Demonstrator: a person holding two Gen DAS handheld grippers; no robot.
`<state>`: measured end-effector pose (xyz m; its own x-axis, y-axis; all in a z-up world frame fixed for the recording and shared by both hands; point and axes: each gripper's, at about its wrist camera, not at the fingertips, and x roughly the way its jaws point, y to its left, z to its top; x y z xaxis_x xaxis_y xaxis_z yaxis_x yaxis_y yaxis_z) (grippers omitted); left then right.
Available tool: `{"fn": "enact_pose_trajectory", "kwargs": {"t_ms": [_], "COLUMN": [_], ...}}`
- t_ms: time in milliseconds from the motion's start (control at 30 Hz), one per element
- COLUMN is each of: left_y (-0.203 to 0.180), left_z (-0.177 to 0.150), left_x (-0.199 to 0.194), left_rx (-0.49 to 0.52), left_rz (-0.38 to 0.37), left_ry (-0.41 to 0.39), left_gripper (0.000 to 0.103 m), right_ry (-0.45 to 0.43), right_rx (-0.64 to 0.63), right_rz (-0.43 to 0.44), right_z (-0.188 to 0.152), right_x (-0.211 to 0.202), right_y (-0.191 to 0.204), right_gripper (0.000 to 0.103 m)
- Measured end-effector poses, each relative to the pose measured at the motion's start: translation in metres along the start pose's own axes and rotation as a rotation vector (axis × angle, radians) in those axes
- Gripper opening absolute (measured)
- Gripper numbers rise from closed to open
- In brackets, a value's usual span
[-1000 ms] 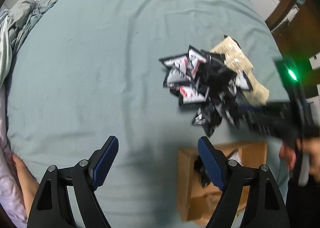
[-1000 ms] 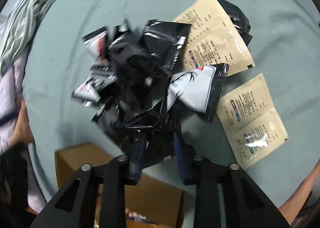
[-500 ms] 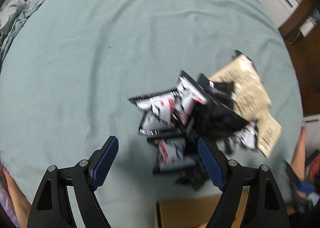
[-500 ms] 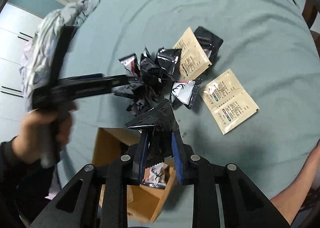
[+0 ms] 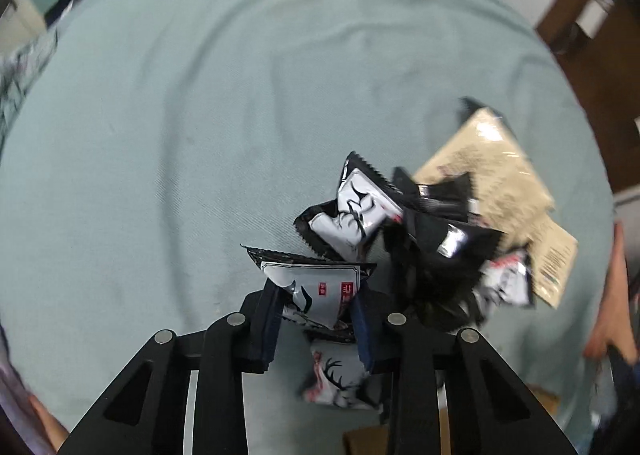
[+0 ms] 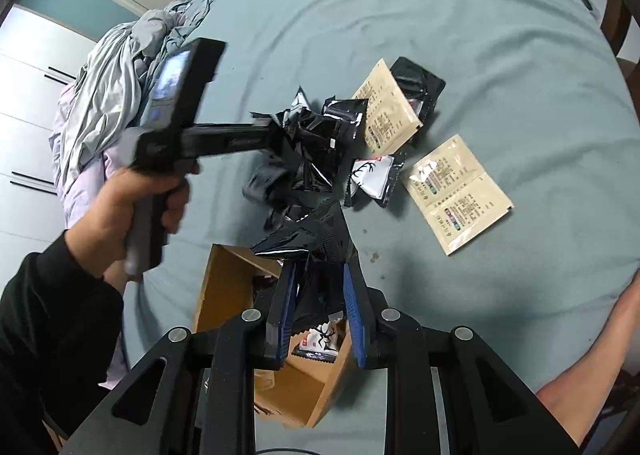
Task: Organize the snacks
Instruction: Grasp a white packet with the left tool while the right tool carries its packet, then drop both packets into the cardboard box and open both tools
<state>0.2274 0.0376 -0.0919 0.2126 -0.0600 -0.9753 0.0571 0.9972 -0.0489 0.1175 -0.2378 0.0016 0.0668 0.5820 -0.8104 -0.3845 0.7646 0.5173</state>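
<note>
left gripper had just closed on a crinkled silver-and-black foil snack packet; right gripper pinched a glossy black packet, its print hidden.

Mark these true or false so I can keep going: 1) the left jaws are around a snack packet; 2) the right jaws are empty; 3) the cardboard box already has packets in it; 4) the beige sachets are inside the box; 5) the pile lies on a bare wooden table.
1) True: the left gripper has just closed its jaws on a white-and-black packet.
2) False: the right gripper is shut on a black packet over the cardboard box.
3) True: a packet lies inside.
4) False: the beige sachets lie on the sheet.
5) False: the pile lies on that teal sheet.
</note>
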Motion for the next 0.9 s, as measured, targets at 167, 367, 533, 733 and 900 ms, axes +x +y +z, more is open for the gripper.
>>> {"fn": "enact_pose_trajectory", "kwargs": {"t_ms": [167,367,533,733,900], "left_y": [-0.002,-0.026,-0.053,-0.063,-0.059], "left_z": [-0.025,-0.087,-0.139,-0.171,-0.177], "left_x": [-0.064,-0.148,-0.172,-0.159,-0.153], "left_rx": [0.041,0.117,0.179,0.254,0.208], "left_rz": [-0.008,-0.109,-0.174,-0.11,-0.177], "left_ry": [-0.038,-0.039,0.013,0.008,0.028], "left_gripper": [0.029,0.029,0.029,0.029,0.032], "right_ry": [0.015,-0.008,-0.004,0.011,0.034], "right_rx": [0.029,0.029,-0.006,-0.037,-0.025], "right_rz": [0.017,-0.013,-0.043,-0.074,-0.056], "right_z": [-0.001,-0.004,-0.019,-0.037,-0.042], "right_x": [-0.006,-0.026,-0.042,-0.06,-0.068], "right_y": [0.005,0.018,0.037,0.063,0.078], "right_gripper": [0.022,0.022,0.022,0.022,0.022]}}
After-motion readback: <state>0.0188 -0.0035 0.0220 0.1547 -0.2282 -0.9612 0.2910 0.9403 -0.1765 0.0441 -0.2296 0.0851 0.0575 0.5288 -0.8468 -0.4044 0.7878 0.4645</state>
